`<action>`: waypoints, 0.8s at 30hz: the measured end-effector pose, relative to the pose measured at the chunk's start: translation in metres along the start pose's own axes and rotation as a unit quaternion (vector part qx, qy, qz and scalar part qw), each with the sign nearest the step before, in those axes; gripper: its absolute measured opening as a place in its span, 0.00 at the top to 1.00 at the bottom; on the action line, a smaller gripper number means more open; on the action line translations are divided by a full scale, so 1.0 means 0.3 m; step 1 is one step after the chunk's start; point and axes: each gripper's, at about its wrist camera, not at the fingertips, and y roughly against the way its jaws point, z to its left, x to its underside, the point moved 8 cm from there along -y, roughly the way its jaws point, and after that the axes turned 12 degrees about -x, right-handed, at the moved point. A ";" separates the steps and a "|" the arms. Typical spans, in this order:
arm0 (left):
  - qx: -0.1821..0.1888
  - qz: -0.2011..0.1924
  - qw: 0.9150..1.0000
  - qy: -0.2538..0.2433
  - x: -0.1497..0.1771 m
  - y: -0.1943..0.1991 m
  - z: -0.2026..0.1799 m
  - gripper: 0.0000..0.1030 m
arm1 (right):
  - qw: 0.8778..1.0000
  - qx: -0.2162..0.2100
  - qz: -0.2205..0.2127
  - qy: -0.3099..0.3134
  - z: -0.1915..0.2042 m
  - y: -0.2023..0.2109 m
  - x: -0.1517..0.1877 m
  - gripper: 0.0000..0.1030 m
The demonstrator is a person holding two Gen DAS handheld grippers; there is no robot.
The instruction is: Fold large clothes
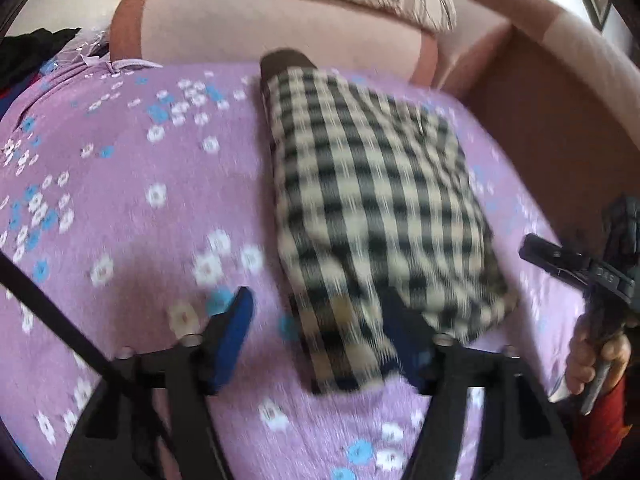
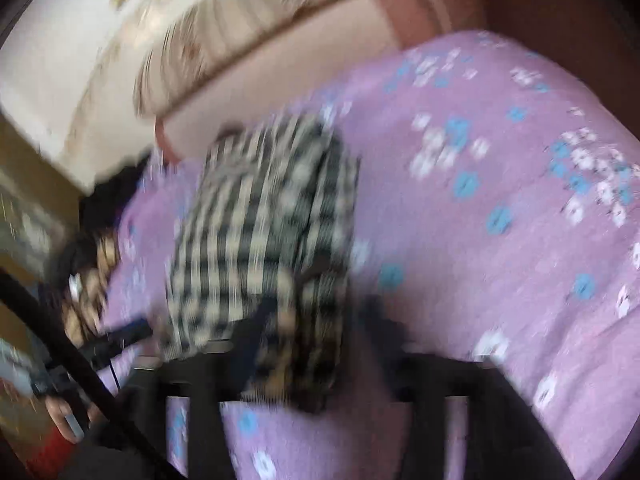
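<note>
- Nearest us, the left gripper (image 1: 320, 340) stands with its blue pads (image 1: 234, 324) spread wide, holding nothing; its right finger lies against, or partly under, the near end of the checked garment (image 1: 372, 200).
- The garment rests as a long folded bundle on the purple flowered bedcover (image 1: 132, 208), running from our fingers toward the pink headboard (image 1: 260, 36).
- The right gripper (image 2: 316, 340) is badly blurred; we cannot tell whether it is parted or clamped, though cloth lies over its fingers.
- We judge the fabric light, soft and limp, apt to sag and slide off a loose hold.
- We would pinch all layers together at a near corner or along the folded edge.
</note>
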 end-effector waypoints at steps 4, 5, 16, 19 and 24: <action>0.052 0.021 0.998 0.025 -0.111 -0.089 0.010 0.24 | 0.999 -0.032 -0.009 -0.032 -0.056 -0.076 -0.067 0.25; 0.062 0.026 0.997 0.031 -0.127 -0.111 0.011 0.24 | 0.999 -0.035 0.001 -0.031 -0.063 -0.121 -0.084 0.25; 0.090 0.064 0.994 -0.012 -0.119 -0.255 -0.102 0.39 | 0.994 -0.093 0.049 -0.032 0.015 -0.404 -0.132 0.53; 0.119 0.064 0.991 0.014 -0.170 -0.186 -0.056 0.66 | 0.994 -0.101 0.037 -0.011 0.087 -0.395 -0.159 0.63; 0.099 0.040 0.994 -0.002 -0.268 -0.093 -0.030 0.65 | 0.990 -0.138 -0.005 0.003 0.201 -0.369 -0.217 0.66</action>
